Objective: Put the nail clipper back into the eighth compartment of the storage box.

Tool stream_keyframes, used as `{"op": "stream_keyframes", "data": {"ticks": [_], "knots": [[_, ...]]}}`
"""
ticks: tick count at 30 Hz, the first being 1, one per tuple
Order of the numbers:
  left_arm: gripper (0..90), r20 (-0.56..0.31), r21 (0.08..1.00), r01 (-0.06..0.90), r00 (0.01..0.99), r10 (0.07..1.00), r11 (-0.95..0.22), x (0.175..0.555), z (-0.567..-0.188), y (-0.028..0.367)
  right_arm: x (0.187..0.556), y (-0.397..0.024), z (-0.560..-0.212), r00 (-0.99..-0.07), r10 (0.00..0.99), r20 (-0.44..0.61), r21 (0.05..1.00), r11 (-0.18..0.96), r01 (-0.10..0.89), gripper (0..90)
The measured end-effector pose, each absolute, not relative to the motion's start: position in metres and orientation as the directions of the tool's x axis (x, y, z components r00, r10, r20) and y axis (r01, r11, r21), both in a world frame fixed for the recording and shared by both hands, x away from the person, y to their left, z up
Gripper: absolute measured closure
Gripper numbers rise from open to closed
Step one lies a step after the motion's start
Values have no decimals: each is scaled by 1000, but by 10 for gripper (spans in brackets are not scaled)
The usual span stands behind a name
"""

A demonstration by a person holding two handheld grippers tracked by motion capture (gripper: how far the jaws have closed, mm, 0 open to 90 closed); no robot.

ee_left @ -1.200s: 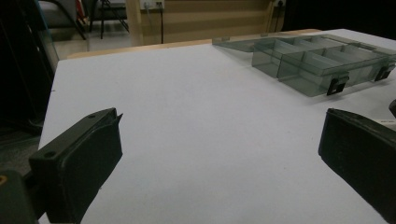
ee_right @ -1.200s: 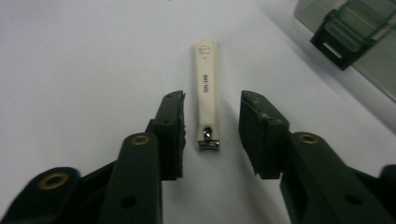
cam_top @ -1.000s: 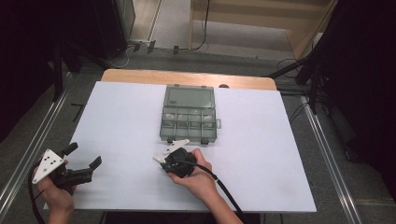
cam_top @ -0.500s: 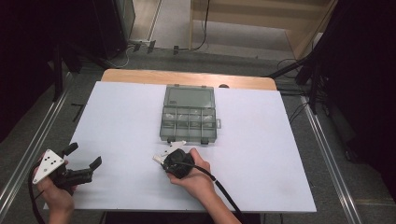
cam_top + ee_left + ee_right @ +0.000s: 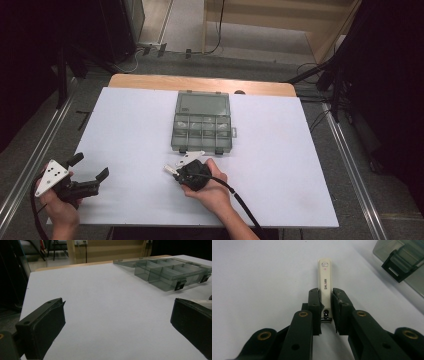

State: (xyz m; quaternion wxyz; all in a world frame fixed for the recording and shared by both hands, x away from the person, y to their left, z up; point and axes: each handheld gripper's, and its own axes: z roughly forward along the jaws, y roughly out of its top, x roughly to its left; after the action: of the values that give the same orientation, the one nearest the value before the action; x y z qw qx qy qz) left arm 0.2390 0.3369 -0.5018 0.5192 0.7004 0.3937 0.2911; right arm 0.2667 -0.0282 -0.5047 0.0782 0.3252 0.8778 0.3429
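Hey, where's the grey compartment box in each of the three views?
High view: compartment box at table centre, beyond the right gripper.
Left gripper view: upper right, lid open.
Right gripper view: top right corner.
Shared landmark: the black latch on the box's near edge.

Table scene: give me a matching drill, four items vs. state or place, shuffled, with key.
Column 1
1. left gripper
2. right gripper
3. nail clipper
4. compartment box

Column 2
A. cream, clamped between two black jaws, pointing away from the camera in the right gripper view
B. grey translucent, lid open, at the middle of the table's far half
C. jaws spread wide, nothing between them, near the table's left front corner
D. jaws closed on a slim object, just in front of the box

Pairs: 1-C, 2-D, 3-A, 4-B
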Motion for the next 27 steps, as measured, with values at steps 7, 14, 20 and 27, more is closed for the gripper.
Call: {"op": "stream_keyframes", "data": {"ticks": [7, 14, 20, 27], "knots": [[0, -2, 957, 249, 521, 854, -150, 239, -502, 337, 267, -35, -497, -772, 629, 89, 679, 529, 509, 796], [0, -2, 957, 250, 521, 854, -150, 239, -502, 336, 268, -46, -489, -760, 643, 97, 706, 493, 508, 796], [0, -1, 957, 249, 522, 853, -151, 239, -502, 336, 269, -51, -485, -754, 650, 95, 721, 477, 502, 797], [0, 1, 956, 249, 523, 852, -153, 239, -502, 336, 270, -57, -480, -746, 659, 94, 734, 461, 499, 797]]}}
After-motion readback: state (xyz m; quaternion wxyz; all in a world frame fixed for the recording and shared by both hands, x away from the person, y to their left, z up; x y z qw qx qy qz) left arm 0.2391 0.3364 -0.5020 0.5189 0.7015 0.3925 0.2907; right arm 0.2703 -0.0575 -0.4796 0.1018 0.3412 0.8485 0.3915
